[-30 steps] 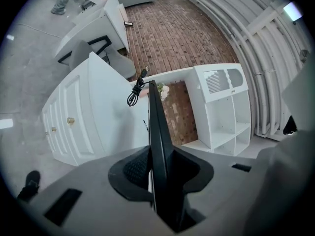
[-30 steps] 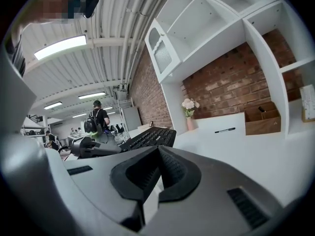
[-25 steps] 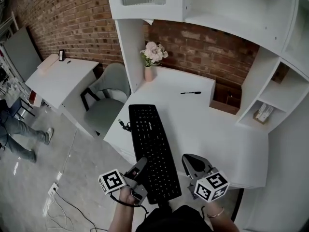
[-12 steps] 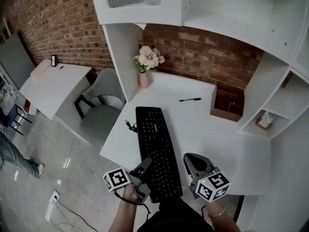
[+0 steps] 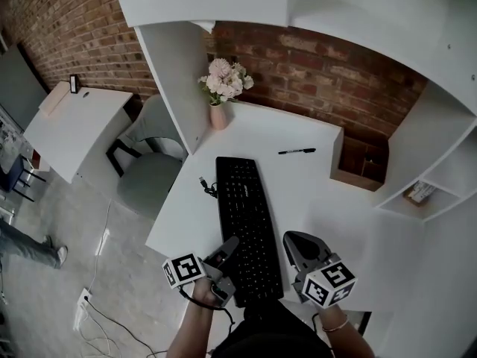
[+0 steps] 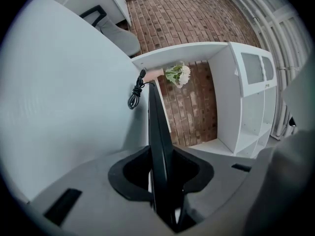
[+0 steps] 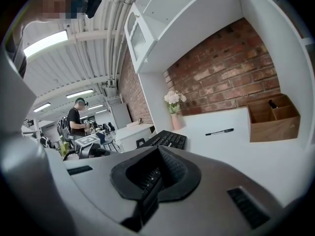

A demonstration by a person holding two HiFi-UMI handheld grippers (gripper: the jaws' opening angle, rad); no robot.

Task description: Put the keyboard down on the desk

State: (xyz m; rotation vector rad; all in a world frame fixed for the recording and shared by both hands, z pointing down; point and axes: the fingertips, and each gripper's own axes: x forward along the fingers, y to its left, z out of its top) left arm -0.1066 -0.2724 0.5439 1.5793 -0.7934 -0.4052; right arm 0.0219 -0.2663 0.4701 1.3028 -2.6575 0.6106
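Head view shows the keyboard (image 5: pixel 246 222) stretched along the white tabletop (image 5: pixel 335 200). Its near end is pinched at the edges by the left claw (image 5: pixel 228 248) and, it seems, the right claw (image 5: pixel 291 241). It looks nearly down, and only the release is left. A pen (image 5: pixel 297 151), flowers (image 5: pixel 222 80) and a brick wall (image 5: pixel 328 58) stand behind.

Head view: looked steeply down onto the whole bench (image 5: pixel 305 192).
Left gripper view: rode close, facing along the keyboard (image 6: pixel 158 141) edge-on.
Right gripper view: sat low, facing the brick wall (image 7: pixel 231 63).
Shared: keyboard, flowers (image 5: pixel 223 77).
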